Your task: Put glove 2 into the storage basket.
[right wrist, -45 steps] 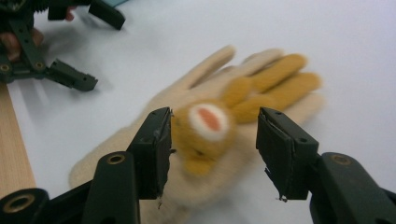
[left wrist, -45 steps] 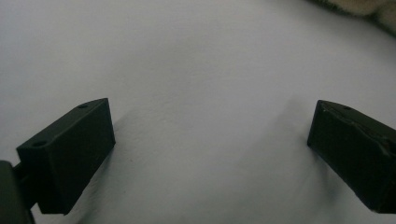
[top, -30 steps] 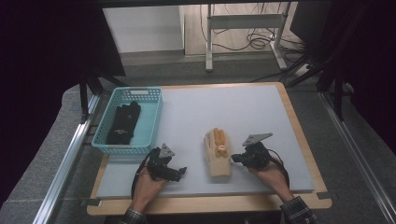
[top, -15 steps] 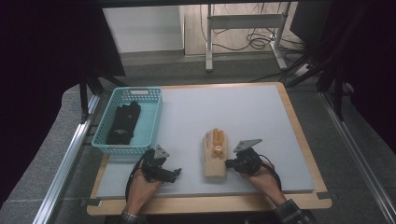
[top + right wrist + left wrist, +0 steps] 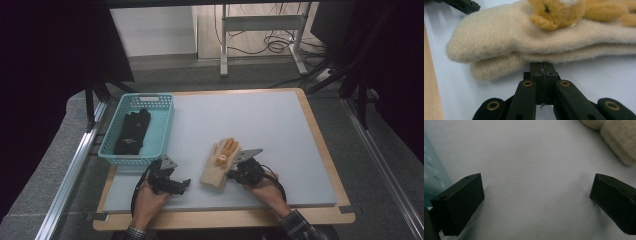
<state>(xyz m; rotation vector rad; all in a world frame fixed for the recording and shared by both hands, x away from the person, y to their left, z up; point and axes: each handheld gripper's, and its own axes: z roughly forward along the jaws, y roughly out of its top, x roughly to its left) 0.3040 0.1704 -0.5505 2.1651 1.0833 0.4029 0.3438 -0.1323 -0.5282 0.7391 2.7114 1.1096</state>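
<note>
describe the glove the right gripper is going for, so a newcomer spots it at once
On the grey mat, look near the front edge, right of the teal basket. The cream fleece glove lies there beside the right gripper. Its orange fingers set it apart from the black gloves in the basket.

In the left gripper view the cream glove (image 5: pixel 616 137) is cut off by the top right corner and blurred, and the teal basket (image 5: pixel 434 180) is a blurred sliver at the left edge. In the right gripper view the glove (image 5: pixel 524 42) runs off the right edge — its fingers unseen. From the high view, the dark item in the basket (image 5: pixel 132 131) is too small to name.
</note>
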